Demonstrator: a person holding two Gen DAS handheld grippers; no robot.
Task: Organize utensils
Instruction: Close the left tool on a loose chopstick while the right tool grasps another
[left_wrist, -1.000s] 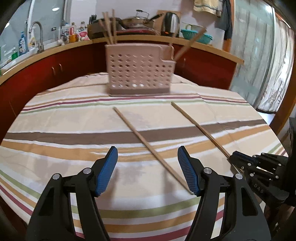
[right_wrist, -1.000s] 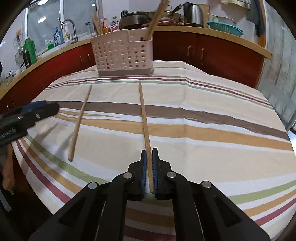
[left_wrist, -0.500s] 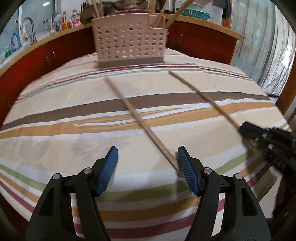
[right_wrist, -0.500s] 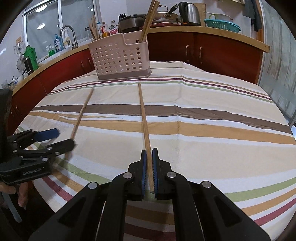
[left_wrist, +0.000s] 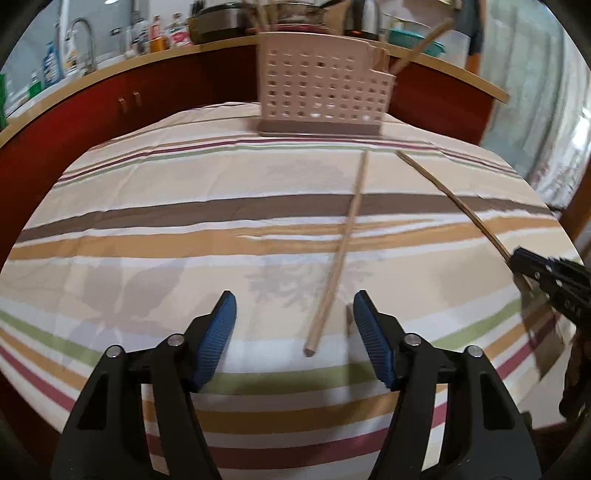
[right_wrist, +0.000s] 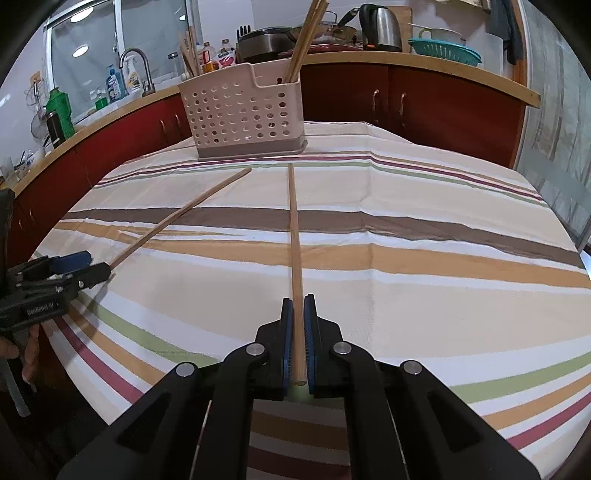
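Chopsticks: right tongs (right_wrist: 298, 334) clamped on near end of one chopstick (right_wrist: 294, 236) lying on striped worktop (right_wrist: 406, 229), left tongs (left_wrist: 295, 328) partly open, just been closing, straddling the other's (left_wrist: 341, 251) butt untouched; light, stiff, slippery, so grip near end.

Both wrist views look low, close across striped tablecloth (left_wrist: 147, 221) toward shared utensil caddy (right_wrist: 240, 114).
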